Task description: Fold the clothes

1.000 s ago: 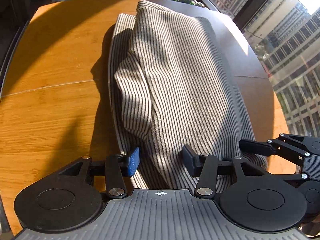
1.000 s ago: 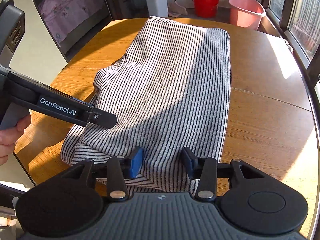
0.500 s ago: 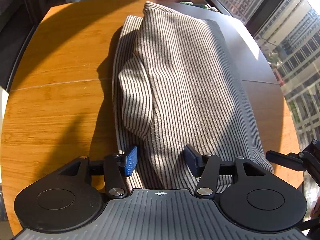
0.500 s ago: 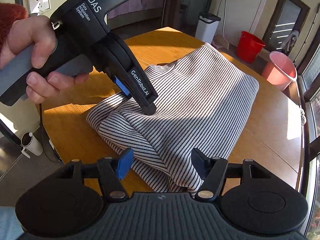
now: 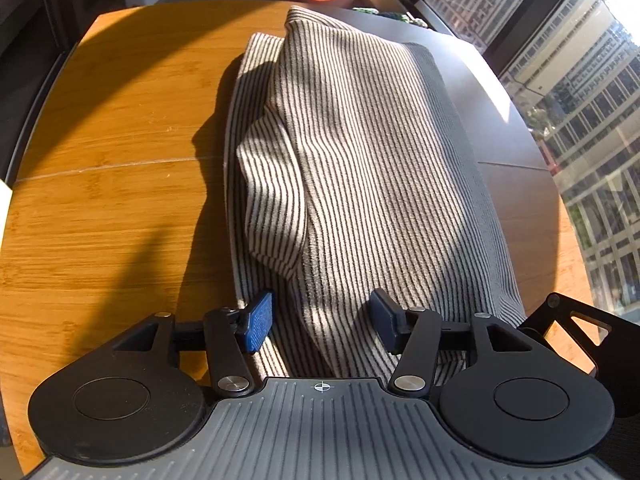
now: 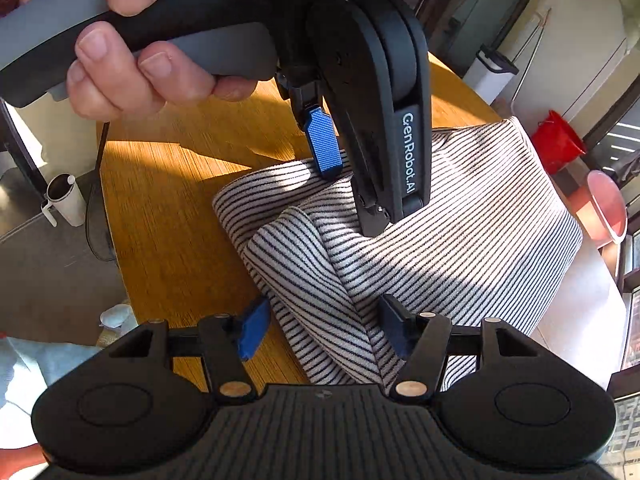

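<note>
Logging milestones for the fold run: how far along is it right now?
Done: the striped garment lies on the wooden table as a long narrow stack, sides already folded in. In hand: both the left gripper and right gripper sit open astride its near end, nothing clamped. Left: closing on that end and folding it across toward the far end, judging by the length remaining.

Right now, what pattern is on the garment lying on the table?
The garment has thin dark stripes on off-white fabric, clearest in the right wrist view.

left gripper (image 5: 322, 316) fingers apart, right gripper (image 6: 320, 322) likewise
</note>
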Available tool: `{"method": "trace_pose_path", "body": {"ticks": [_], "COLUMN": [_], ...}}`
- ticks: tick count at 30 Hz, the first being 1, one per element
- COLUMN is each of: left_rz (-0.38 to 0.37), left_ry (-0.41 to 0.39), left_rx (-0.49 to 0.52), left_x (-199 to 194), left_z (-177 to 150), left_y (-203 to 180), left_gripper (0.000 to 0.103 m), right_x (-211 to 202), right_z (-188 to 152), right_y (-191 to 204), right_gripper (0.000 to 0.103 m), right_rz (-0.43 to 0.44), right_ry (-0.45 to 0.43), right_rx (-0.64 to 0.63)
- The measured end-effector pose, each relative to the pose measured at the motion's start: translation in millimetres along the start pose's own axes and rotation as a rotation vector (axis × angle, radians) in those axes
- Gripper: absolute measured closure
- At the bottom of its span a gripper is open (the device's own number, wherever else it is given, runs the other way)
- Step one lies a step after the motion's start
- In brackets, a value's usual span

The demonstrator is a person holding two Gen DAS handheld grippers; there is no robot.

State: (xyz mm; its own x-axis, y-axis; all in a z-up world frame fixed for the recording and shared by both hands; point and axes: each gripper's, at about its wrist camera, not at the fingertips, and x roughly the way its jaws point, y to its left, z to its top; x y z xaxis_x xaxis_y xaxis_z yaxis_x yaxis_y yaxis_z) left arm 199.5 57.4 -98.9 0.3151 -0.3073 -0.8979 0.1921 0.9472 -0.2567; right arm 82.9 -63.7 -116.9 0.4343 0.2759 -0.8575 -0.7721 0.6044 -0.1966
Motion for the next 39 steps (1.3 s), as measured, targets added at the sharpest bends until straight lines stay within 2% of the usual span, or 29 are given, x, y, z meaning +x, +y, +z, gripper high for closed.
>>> {"method": "trace_pose_path", "body": {"ticks": [3,5,7,8,9,13,17,19,22,24,25,27,30,35,37,38,39], "left_rz": [0.036,0.077,0.093,0.093,0.091,0.087,0.228,0.276,0.282,0.262,0.246,0.198,0.136,0.069,0.032,0.014,-0.009], "left_ry": [-0.069,-0.122,-0.161,-0.16,-0.157,-0.131,-0.188,-0.21,-0.214,-0.215,-0.213,-0.199,-0.173,-0.133,-0.125,-0.124,-0.119], "left_rx": [0.004,0.064,0.196,0.274,0.354,0.625,0.915,1.02,1.097,1.107,1.09,1.004,0.871,0.671,0.589,0.554,0.52], "left_x": [-26.3,-46.4,-64.8,-70.1,-74.9,-74.8,-47.3,-32.5,-15.4,-11.4,-12.1,-18.2,-27.2,-35.3,-39.5,-41.1,-42.4], "left_z": [-6.9,-14.7,-26.1,-33.1,-40.3,-71.3,-104.1,-113.1,-118.1,-117.8,-115.4,-105.3,-88.9,-64.0,-56.0,-52.4,-48.9], "left_y": [18.1,27.9,28.2,23.9,19.0,-8.9,-38.0,-46.4,-52.1,-52.2,-51.1,-45.4,-35.4,-21.1,-15.5,-13.0,-10.0], "left_gripper": [0.045,0.042,0.037,0.031,0.028,0.028,0.031,0.032,0.046,0.06,0.062,0.07,0.07,0.071,0.071,0.072,0.072], "right_x": [1.9,7.8,12.9,14.9,16.4,20.5,16.3,15.3,10.7,2.1,-2.2,-14.4,-24.8,-7.6,-1.8,-1.6,-1.5], "right_z": [8.5,11.4,12.0,11.1,10.5,10.5,9.6,10.6,12.9,14.1,14.6,13.4,9.1,-10.0,-13.8,-9.9,-5.7], "right_y": [-39.6,-63.8,-82.1,-88.0,-91.0,-98.2,-91.1,-90.3,-85.1,-77.2,-73.2,-56.9,-26.7,20.0,29.0,26.4,23.5], "right_gripper": [0.045,0.047,0.047,0.047,0.047,0.047,0.047,0.047,0.047,0.047,0.047,0.037,0.027,0.027,0.03,0.035,0.049], "right_rz": [0.118,0.194,0.256,0.279,0.294,0.322,0.325,0.319,0.302,0.272,0.256,0.188,0.069,-0.079,-0.138,-0.138,-0.135], "right_ry": [0.043,0.076,0.105,0.117,0.126,0.14,0.145,0.146,0.135,0.11,0.098,0.044,-0.038,-0.049,-0.075,-0.061,-0.045], "right_rx": [0.272,0.413,0.518,0.552,0.573,0.625,0.631,0.61,0.561,0.496,0.463,0.335,0.088,-0.278,-0.336,-0.3,-0.262]}}
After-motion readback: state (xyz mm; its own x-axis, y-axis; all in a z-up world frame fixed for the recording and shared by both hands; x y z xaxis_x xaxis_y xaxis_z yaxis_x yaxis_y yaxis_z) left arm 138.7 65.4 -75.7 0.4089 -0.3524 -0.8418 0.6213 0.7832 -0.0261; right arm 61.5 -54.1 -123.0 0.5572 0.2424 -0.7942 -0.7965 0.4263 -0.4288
